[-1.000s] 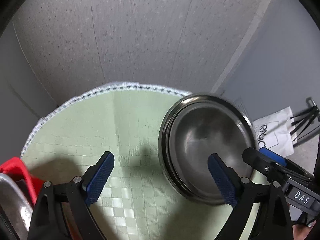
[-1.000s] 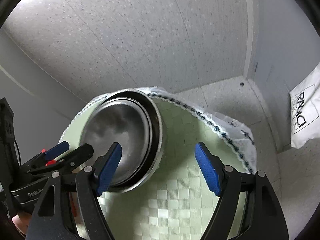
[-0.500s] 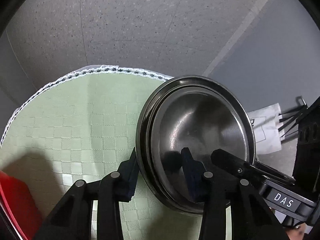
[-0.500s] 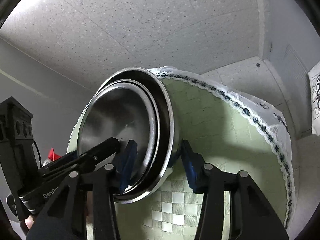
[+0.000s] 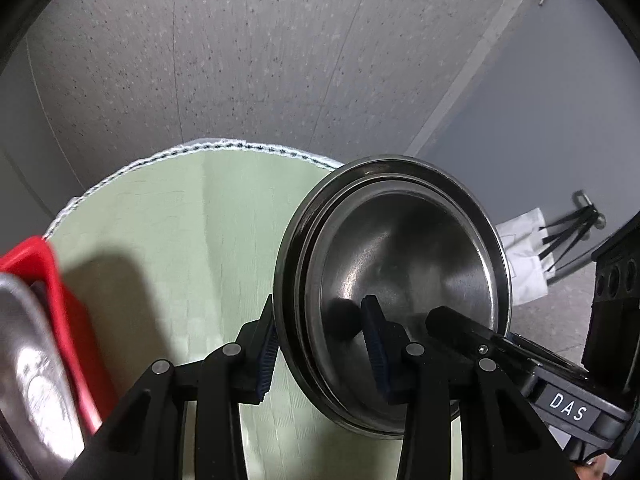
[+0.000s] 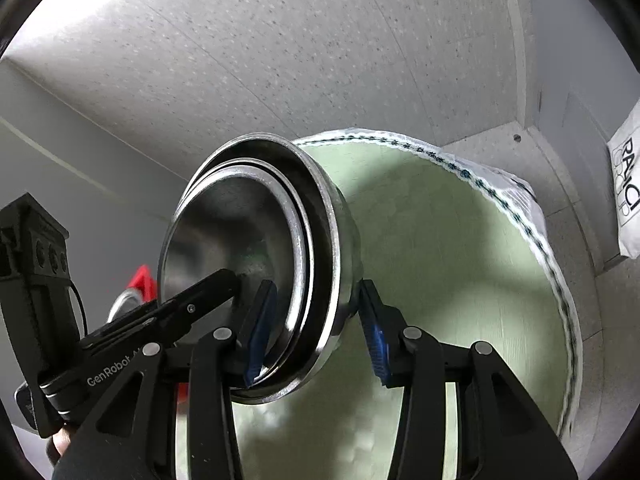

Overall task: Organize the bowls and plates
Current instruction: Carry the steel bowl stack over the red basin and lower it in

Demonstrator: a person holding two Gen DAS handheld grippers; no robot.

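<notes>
The left gripper (image 5: 320,344) has its jaws clamped on the near rim of the nested steel bowls (image 5: 400,280), one pad inside, one outside. The right gripper (image 6: 316,328) grips the same stack (image 6: 256,248) likewise. The bowls are tilted on edge above the green-clothed desk (image 5: 180,240); whether they touch it is hidden. At the left edge, a red rack (image 5: 48,280) and blurred steel dish (image 5: 28,360) are cut off. Beyond, a white bag (image 6: 628,196) on the floor.
</notes>
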